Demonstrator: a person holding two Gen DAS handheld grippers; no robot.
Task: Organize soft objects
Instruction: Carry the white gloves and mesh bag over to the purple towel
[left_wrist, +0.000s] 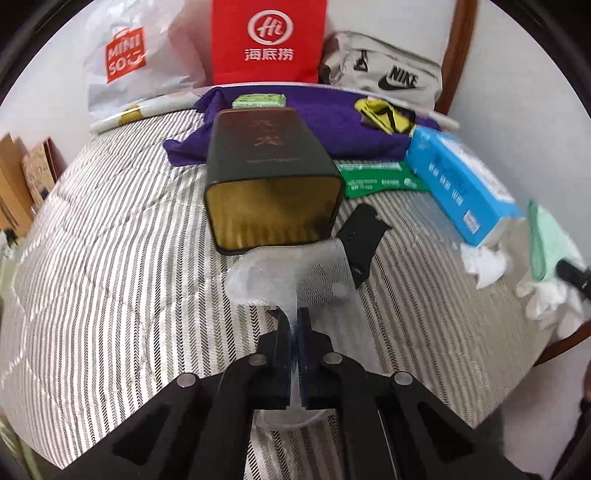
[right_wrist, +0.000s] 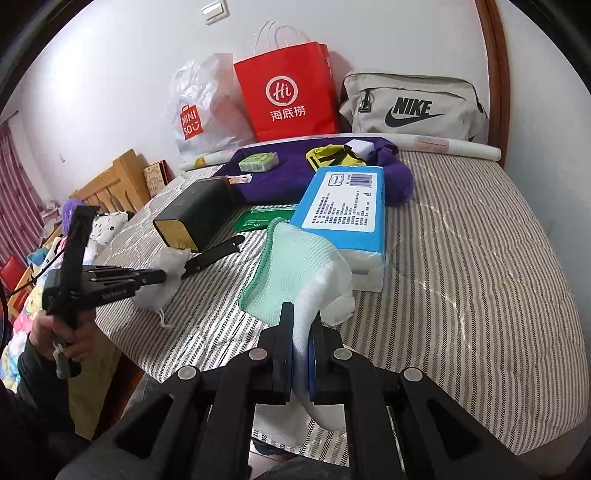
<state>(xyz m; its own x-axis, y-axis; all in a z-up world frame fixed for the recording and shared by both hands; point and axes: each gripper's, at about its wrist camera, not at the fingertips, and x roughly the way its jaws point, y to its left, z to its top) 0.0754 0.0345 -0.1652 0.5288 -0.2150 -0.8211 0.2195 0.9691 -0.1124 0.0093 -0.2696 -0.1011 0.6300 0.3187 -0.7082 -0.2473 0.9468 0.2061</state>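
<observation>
Striped bedding (right_wrist: 461, 240) carries the whole clutter. The left gripper (left_wrist: 294, 325) has its jaws pressed together on a thin white gauzy piece (left_wrist: 291, 269) — probably a mask, since the right wrist view shows a loop of cord hanging from it — lifted just in front of the open mouth of a dark tin (left_wrist: 269, 177) lying on its side. A black strap (left_wrist: 364, 236) lies beside the tin's mouth. The right gripper (right_wrist: 301, 325) is clamped on a white cloth (right_wrist: 317, 295) bundled with a mint-green mesh cloth (right_wrist: 291, 254), held just above the bed against the near end of a blue tissue pack (right_wrist: 343, 199). Farther back lie a purple towel (right_wrist: 288, 173), a red paper bag (right_wrist: 288, 96) and a grey Nike bag (right_wrist: 413, 107) near the wall.
</observation>
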